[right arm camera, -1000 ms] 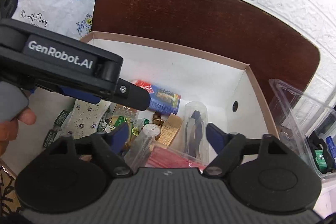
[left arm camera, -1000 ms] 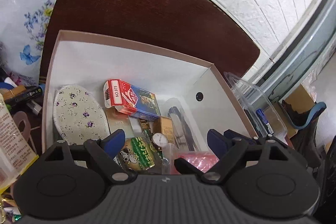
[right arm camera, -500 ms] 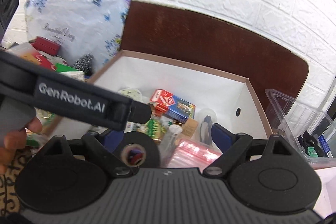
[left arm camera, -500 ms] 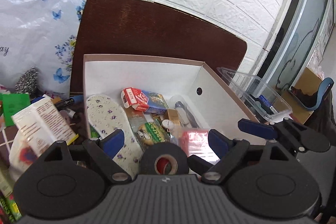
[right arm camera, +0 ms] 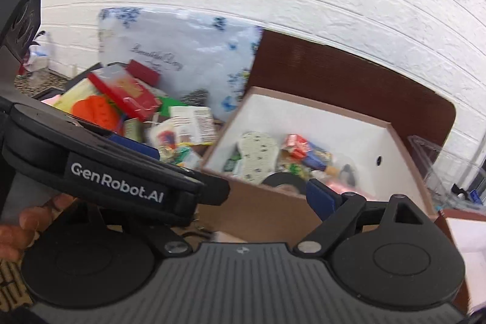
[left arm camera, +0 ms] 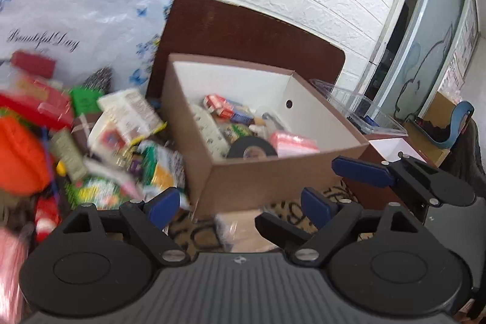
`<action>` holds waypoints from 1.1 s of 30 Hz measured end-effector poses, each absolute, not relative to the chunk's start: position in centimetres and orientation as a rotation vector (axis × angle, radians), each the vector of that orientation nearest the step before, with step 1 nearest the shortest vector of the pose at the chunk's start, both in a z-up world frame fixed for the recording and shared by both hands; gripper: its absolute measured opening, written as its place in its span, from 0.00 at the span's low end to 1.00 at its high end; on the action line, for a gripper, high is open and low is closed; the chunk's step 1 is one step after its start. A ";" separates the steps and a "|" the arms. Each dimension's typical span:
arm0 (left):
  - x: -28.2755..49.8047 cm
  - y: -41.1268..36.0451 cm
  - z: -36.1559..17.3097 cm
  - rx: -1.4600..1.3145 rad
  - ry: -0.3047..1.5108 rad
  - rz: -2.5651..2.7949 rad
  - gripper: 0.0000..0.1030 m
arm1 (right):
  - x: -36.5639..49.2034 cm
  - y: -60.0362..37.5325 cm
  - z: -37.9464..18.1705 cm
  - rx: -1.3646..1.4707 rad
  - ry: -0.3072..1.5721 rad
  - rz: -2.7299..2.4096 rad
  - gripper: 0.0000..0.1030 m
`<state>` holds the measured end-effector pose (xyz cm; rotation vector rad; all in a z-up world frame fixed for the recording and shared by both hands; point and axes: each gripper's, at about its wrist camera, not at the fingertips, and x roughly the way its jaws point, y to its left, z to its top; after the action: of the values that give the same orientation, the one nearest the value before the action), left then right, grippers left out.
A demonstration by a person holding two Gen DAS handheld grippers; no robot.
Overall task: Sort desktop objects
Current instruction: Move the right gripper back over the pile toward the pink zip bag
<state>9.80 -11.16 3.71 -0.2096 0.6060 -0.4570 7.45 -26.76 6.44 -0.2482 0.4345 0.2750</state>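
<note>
Both held near of the brown box (left arm camera: 267, 181), outside its near rim: left gripper (left arm camera: 240, 205) released, empty; right gripper (left arm camera: 361, 172) released too. Black tape roll (left arm camera: 252, 146) inside against near wall; blurred clutter pile (left arm camera: 100, 135) left.

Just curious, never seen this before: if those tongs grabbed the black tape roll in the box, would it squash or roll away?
The black tape roll looks thickly wound around a core, so probably stiff, not squashy. It leans among packets inside the box, so it probably can't roll far. On bare table, its round shape might roll.
</note>
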 end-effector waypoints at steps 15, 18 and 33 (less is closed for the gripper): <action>2.3 -3.2 -3.3 -0.307 0.684 -0.272 0.87 | 0.7 -18.9 -0.7 -0.185 0.521 0.485 0.86; 1.4 -1.3 -3.9 -0.322 0.687 -0.231 0.87 | 0.8 -17.0 -1.4 -0.172 0.543 0.542 0.86; 2.9 8.7 -5.3 -0.457 0.627 0.053 0.85 | 3.8 -10.7 -2.2 -0.207 0.553 0.679 0.85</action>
<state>2.88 8.74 -5.28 -0.4570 0.6271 0.0527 3.76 -10.67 -2.16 -0.2066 0.5531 0.6792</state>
